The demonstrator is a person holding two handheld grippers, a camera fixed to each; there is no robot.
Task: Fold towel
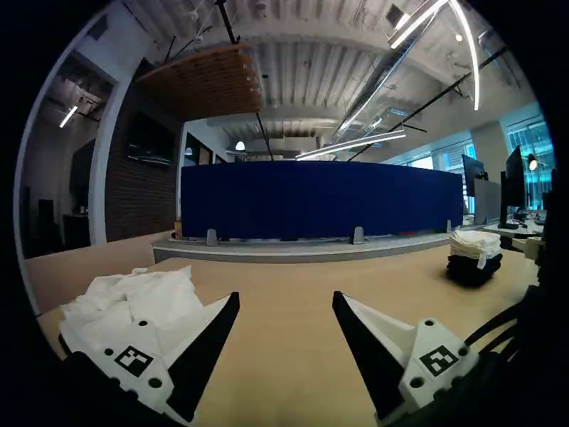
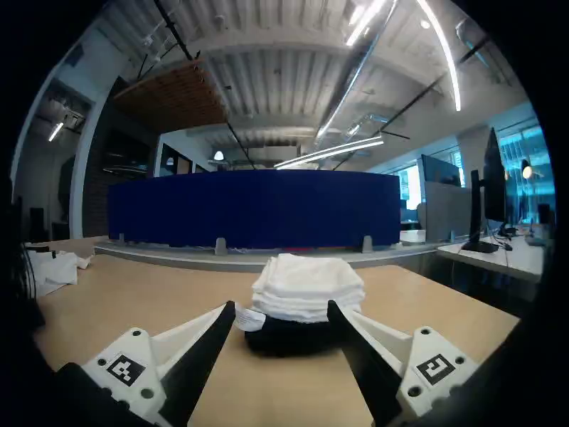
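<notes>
Left gripper (image 1: 285, 296): fingers spread wide, nothing between them, bare bench (image 1: 299, 370) under the gap. It holds nothing and touches nothing.

Crumpled towel (image 1: 139, 295): white, loose heap on the bench, just behind and outside this gripper's left finger. The finger overlaps its near edge in the view; cannot tell if they touch.

Stack of folded towels (image 1: 474, 257): far off to the right of the left gripper, white layers over dark ones, near the bench's right side.

Open room: plain bench top straight ahead of the left gripper up to the blue partition (image 1: 316, 199) along the far edge.

Right gripper (image 2: 280, 304): also spread wide, gripping nothing. The stack of folded towels (image 2: 307, 288) sits just ahead of its tips, in line with the gap and about as wide as it. Contact with either finger cannot be told.

The crumpled towel (image 2: 57, 270) lies far to the left of the right gripper, well apart from the stack, with open bench (image 2: 142, 292) between. To the right, the bench edge, then a second desk (image 2: 498, 260) with a monitor (image 2: 491, 192).
</notes>
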